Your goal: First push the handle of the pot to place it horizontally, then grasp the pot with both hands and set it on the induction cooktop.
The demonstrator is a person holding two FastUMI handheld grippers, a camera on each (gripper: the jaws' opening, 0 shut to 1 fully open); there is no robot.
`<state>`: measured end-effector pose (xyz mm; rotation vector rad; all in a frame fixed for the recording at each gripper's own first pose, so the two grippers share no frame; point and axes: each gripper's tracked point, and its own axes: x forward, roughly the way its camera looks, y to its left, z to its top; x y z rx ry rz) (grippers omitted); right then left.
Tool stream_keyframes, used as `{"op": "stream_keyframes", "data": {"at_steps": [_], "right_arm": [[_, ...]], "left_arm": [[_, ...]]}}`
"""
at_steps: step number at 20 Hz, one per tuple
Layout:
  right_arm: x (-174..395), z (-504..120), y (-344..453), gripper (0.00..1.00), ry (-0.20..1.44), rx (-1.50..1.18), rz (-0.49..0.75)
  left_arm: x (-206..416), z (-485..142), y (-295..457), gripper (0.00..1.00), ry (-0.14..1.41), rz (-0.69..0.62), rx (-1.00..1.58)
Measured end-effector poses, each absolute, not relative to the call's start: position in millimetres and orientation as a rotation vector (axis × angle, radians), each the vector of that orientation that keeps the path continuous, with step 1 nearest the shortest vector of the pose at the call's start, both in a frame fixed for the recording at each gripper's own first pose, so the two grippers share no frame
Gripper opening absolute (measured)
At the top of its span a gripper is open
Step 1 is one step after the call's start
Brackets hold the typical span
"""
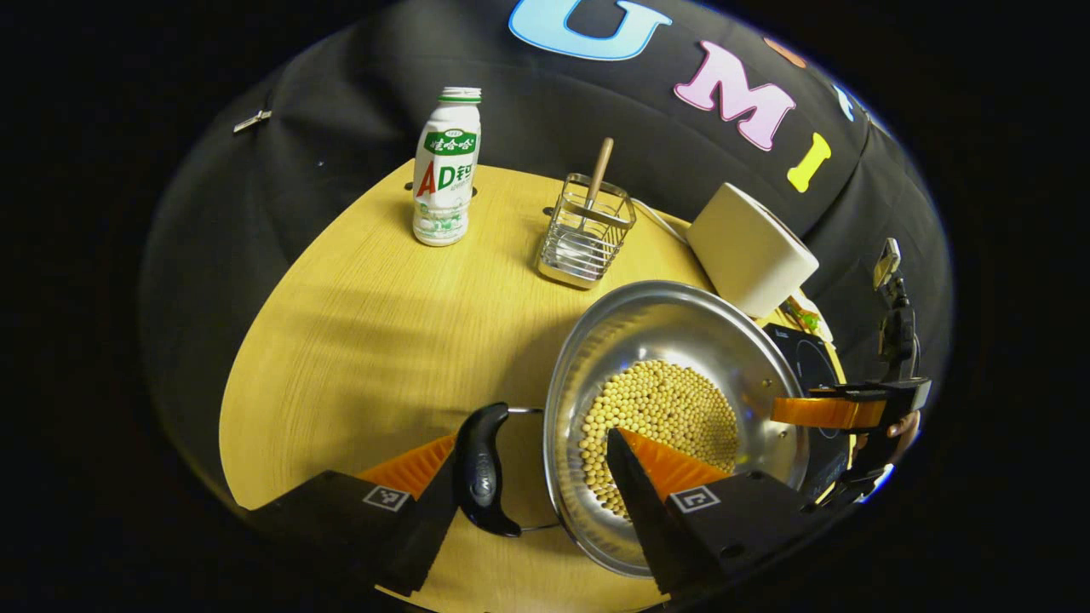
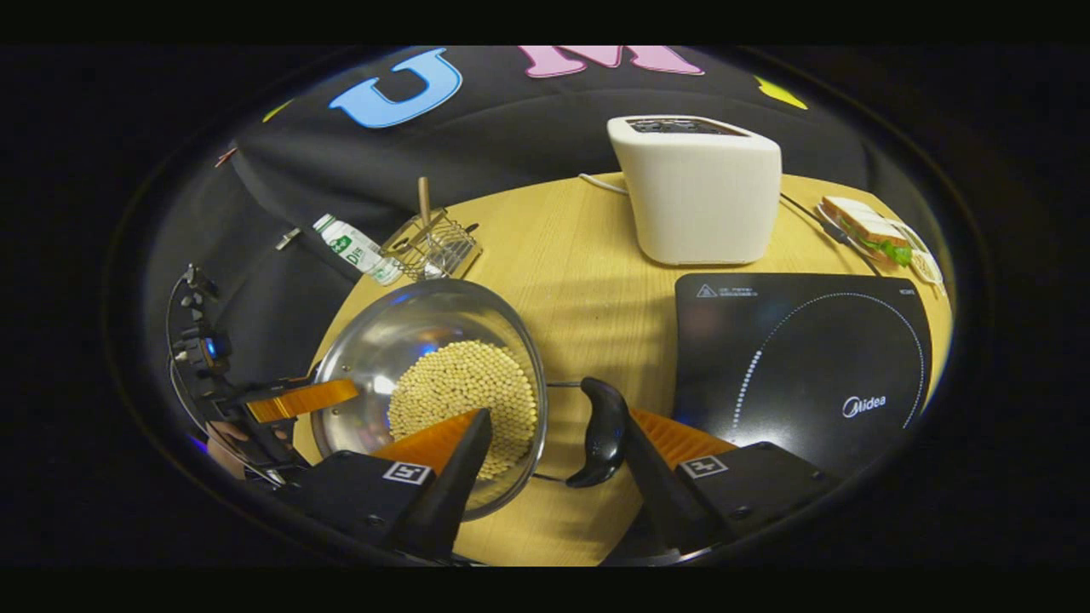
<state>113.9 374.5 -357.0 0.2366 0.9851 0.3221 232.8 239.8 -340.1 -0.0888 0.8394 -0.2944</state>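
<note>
The left hand-held gripper [image 1: 528, 477] stands open, its fingers straddling the near rim of the pot [image 1: 681, 340]: one finger sits just outside the left black handle [image 1: 482, 468], the other reaches over the rim above the contents. The right hand-held gripper [image 2: 553, 460] is likewise open, one finger over the opposite rim, the other just beside the right black handle [image 2: 602, 432]; whether either finger actually touches metal or handle cannot be told. Neither gripper presses on anything with both fingers. Progress, as judged: both handles lie roughly level, sticking out sideways from the rim on their wire loops, so the handle-pushing step appears done. The two-handed grasp is being set up but not closed, and the lift and transfer remain. The pot rests on the bench [image 1: 358, 340], just beside the induction cooktop [image 2: 800, 358], whose dark glass surface carries nothing. The pot is a shallow, polished steel vessel, wide-mouthed, holding a heap of small yellow beans [image 1: 660, 417] banked toward one side (a tilt during the lift would likely shift them). Behind stand a white toaster [image 2: 694, 191], a wire utensil rack [image 1: 586, 230], a milk bottle [image 1: 446, 170] and a sandwich [image 2: 869, 228].
</note>
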Motion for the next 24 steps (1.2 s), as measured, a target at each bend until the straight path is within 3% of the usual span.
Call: {"op": "stream_keyframes", "data": {"at_steps": [2, 3, 4, 5, 6, 8, 12, 19, 24], "right_arm": [[115, -368, 372, 0.83, 1.003, 0.199, 0.297], [113, -370, 372, 0.63, 1.009, 0.205, 0.291], [113, -373, 375, 0.56, 1.021, 0.206, 0.290], [114, -375, 376, 0.65, 1.029, 0.207, 0.287], [113, -379, 379, 0.65, 1.051, 0.210, 0.291], [109, -388, 387, 0.66, 1.094, 0.224, 0.316], [110, -390, 390, 0.61, 1.124, 0.333, 0.292], [108, -390, 389, 0.52, 1.131, 0.303, 0.270], [103, -369, 380, 0.52, 1.090, 0.262, 0.277]], "left_arm": [[234, -344, 243, 0.93, 0.853, -0.294, -0.081], [235, -346, 246, 0.93, 0.861, -0.292, -0.071], [236, -350, 251, 0.89, 0.869, -0.286, -0.057], [239, -353, 259, 0.85, 0.877, -0.263, -0.040], [240, -353, 262, 0.71, 0.884, -0.254, -0.044], [241, -357, 265, 0.67, 0.877, -0.246, -0.053], [240, -363, 263, 0.66, 0.888, -0.255, -0.116], [239, -361, 263, 0.60, 0.878, -0.233, -0.112], [223, -353, 257, 0.58, 0.881, -0.223, -0.149]]}}
